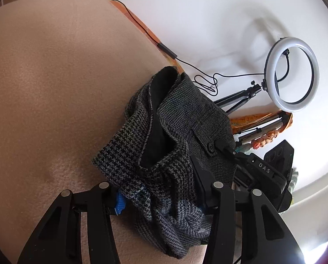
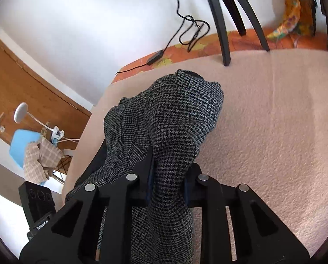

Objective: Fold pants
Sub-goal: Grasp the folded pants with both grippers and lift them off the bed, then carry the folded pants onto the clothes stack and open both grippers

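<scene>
The pants (image 1: 174,136) are grey houndstooth with a black lining and a buttoned pocket flap. They hang bunched over the beige blanket (image 1: 54,77). My left gripper (image 1: 161,198) is shut on a fold of the pants, with the cloth bulging between its fingers. In the right wrist view the pants (image 2: 168,127) rise in a hump above the blanket (image 2: 273,121). My right gripper (image 2: 168,184) is shut on another fold of them. The other gripper's body (image 1: 262,169) shows just beyond the pants.
A ring light (image 1: 292,74) on a tripod stands at the blanket's far edge, with its black cable (image 1: 207,81) trailing along the wall. Tripod legs (image 2: 221,26) rest on the blanket. A chair with checked cloth (image 2: 40,154) stands by a wooden door (image 2: 21,83).
</scene>
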{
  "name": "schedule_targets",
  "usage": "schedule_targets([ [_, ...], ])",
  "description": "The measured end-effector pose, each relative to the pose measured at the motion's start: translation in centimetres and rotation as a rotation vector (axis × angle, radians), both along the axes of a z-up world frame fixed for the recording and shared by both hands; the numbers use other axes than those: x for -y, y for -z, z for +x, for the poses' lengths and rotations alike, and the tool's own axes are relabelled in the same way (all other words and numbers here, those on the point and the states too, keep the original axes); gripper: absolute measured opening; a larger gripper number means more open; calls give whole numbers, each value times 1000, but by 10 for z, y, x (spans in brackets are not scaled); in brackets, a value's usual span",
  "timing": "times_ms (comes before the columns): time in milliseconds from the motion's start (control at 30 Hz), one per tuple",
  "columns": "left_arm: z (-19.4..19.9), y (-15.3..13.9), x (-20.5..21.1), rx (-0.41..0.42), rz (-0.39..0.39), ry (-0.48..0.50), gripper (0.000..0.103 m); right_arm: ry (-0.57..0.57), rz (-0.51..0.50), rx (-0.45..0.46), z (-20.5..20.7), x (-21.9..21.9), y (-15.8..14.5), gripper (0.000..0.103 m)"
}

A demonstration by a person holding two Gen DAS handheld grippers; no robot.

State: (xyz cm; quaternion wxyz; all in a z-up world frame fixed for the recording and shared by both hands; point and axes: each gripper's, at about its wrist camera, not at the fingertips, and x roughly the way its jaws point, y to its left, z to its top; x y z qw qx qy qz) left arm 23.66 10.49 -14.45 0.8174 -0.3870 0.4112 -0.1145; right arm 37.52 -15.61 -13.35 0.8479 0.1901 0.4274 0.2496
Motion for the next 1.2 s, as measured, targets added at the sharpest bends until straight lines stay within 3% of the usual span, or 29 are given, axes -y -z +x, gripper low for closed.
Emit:
schedule_targets([
  [267, -3, -17, 14, 59, 57, 53, 44, -43, -128, 146, -23, -21, -40, 19],
  [433, -5, -30, 30, 112, 57, 115, 44, -47, -162, 198, -39, -11, -58, 19],
  [633, -12, -46, 64, 166, 70, 208, 44, -22, -188, 237, -58, 27, -74, 18],
  [1200, -5, -95, 212, 318, 76, 426, 44, 163, -266, 318, -106, 176, -126, 18],
])
